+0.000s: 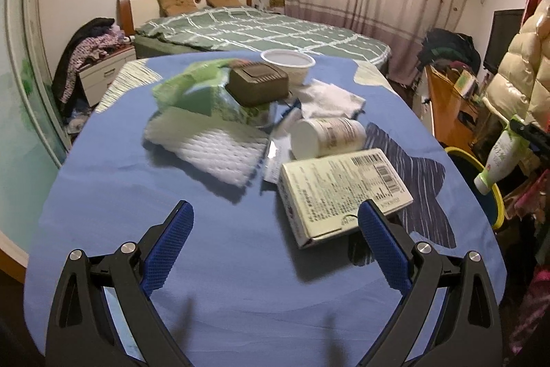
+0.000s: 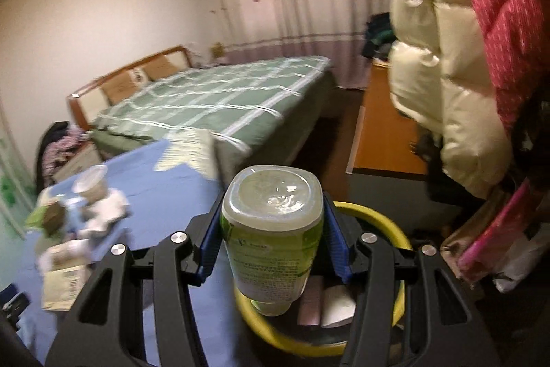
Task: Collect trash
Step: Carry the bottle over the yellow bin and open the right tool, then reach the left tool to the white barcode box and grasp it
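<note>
Right gripper (image 2: 271, 239) is closed on a green and white plastic bottle (image 2: 271, 229), which is pinched between the two blue pads and carried over a round bin with a yellow rim (image 2: 374, 212). Left gripper (image 1: 275, 246) is spread wide with nothing between its pads, and it is pointed at the trash on the blue cloth (image 1: 220, 263): a flat printed box (image 1: 343, 191), a white jar (image 1: 326, 136) lying on its side, a white foam sheet (image 1: 213, 147), a brown box (image 1: 257, 85), tissues (image 1: 330, 98) and a white bowl (image 1: 288, 61).

The bottle is held by its smooth sides only (a slippery grip, probably), so it could slide out too early and miss the bin. The flat box is wide, and it could be pushed away instead of gripped.

Barcodes are seen on the box, but the small print on it, on the jar and on the bottle cannot be read.
</note>
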Available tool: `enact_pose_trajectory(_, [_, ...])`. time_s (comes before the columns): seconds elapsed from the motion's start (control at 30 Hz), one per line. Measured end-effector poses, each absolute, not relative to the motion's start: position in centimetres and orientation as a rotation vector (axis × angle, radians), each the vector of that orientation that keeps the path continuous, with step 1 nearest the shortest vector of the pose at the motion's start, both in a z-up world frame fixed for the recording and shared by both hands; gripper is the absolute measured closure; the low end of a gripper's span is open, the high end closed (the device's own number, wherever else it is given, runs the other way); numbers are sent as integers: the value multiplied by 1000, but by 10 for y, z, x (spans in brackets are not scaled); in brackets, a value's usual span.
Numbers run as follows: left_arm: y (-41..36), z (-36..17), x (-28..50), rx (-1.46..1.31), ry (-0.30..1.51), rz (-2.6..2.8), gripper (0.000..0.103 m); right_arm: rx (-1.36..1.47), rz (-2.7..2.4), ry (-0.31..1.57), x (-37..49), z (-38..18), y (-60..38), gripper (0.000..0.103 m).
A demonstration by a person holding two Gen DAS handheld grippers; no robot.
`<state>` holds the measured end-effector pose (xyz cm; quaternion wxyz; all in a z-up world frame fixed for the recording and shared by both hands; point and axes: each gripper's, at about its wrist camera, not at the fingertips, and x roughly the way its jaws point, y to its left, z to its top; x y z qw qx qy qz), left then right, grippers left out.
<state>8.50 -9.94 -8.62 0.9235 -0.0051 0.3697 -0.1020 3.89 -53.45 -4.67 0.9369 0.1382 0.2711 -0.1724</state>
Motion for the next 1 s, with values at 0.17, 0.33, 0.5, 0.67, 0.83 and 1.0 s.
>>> enact_pose_trajectory(0.17, [-106, -90, 89, 3, 775, -218, 8, 299, -400, 610, 54, -72, -550, 52])
enact_pose_trajectory(0.33, [-110, -95, 92, 7, 795, -230, 8, 296, -435, 622, 57, -82, -557, 47])
enact_pose_trajectory(0.5, [-117, -101, 97, 18, 815, -254, 8, 291, -424, 608, 54, -78, -550, 46])
enact_pose_trajectory(0.67, [-125, -110, 105, 27, 844, -282, 8, 280, -387, 606, 57, -76, -535, 44])
enact_pose_trajectory(0.83, [-129, -118, 111, 26, 873, -321, 8, 280, -378, 613, 61, -78, -531, 44])
enact_pose_trajectory(1.0, [-137, -124, 114, 12, 903, -374, 8, 274, -383, 608, 61, -76, -530, 44])
